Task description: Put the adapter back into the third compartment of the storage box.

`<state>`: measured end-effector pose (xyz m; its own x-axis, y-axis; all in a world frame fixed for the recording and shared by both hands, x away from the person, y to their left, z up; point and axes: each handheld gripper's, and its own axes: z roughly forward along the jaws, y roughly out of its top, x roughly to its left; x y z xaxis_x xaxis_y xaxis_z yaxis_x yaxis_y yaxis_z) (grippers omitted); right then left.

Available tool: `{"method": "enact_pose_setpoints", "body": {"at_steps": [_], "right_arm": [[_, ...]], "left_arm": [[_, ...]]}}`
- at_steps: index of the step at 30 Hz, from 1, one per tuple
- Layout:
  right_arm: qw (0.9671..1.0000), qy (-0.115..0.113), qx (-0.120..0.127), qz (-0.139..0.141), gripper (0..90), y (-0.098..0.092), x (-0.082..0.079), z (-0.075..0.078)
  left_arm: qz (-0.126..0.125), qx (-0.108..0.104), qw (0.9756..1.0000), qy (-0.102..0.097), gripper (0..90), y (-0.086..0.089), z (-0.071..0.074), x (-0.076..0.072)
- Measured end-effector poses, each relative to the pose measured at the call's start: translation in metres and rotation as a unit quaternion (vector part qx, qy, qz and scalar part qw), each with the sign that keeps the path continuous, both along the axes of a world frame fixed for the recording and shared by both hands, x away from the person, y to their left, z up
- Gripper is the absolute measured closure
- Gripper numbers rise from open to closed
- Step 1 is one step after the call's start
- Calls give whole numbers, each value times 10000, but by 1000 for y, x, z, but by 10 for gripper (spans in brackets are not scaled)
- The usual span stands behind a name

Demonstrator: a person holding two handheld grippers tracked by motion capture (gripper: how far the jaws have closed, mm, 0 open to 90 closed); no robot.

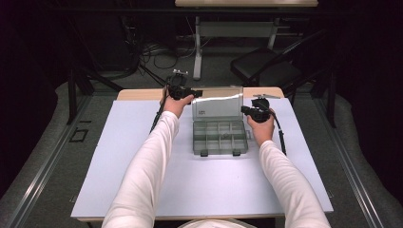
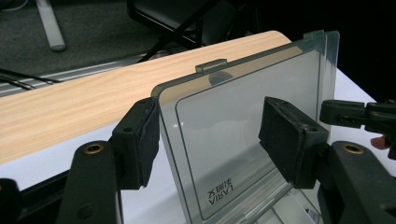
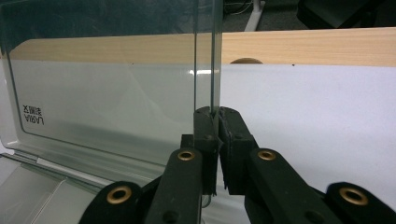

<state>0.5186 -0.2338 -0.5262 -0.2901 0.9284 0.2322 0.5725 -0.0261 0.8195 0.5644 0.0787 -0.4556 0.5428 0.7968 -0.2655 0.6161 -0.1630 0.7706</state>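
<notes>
A clear plastic compartment box [image 1: 220, 148] lies in the middle of the white board, its lid [image 1: 217, 105] standing upright at the back. My right gripper [image 3: 217, 116] is shut on the lid's right edge [image 3: 205, 70], low down, and it also appears in the high view [image 1: 244, 110]. My left gripper [image 1: 194, 93] is at the lid's upper left corner. In the left gripper view it is open [image 2: 212, 140], its pads on either side of the lid [image 2: 243, 121], with the left pad [image 2: 140, 140] close to the lid's edge. The right gripper [image 2: 355, 116] reaches in from the far side.
The white board [image 1: 142, 156] covers a wooden table whose bare strip [image 2: 70, 107] runs behind the box. A dark chair [image 1: 266, 66], a table leg [image 1: 197, 52] and cables [image 1: 157, 52] are on the floor beyond. Both sleeved forearms flank the box.
</notes>
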Motion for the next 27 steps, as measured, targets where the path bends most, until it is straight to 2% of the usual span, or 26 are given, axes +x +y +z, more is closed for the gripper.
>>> {"method": "enact_pose_setpoints", "body": {"at_steps": [5, 10, 17, 27], "right_arm": [[10000, -17, -15, 15, 865, 0, 0, 0], [10000, -27, -15, 27, 865, -1, 0, 0], [10000, -24, -2, 24, 865, 0, 0, 0], [10000, -34, 13, 33, 865, -1, 0, -1]], "left_arm": [[130, 81, 9999, 61, 383, 2, -6, 4], [139, -170, 9997, 114, 384, 1, -11, 8], [87, -285, 9994, 147, 392, -1, -13, 9], [79, -273, 9994, 190, 514, 4, -12, 10]]}}
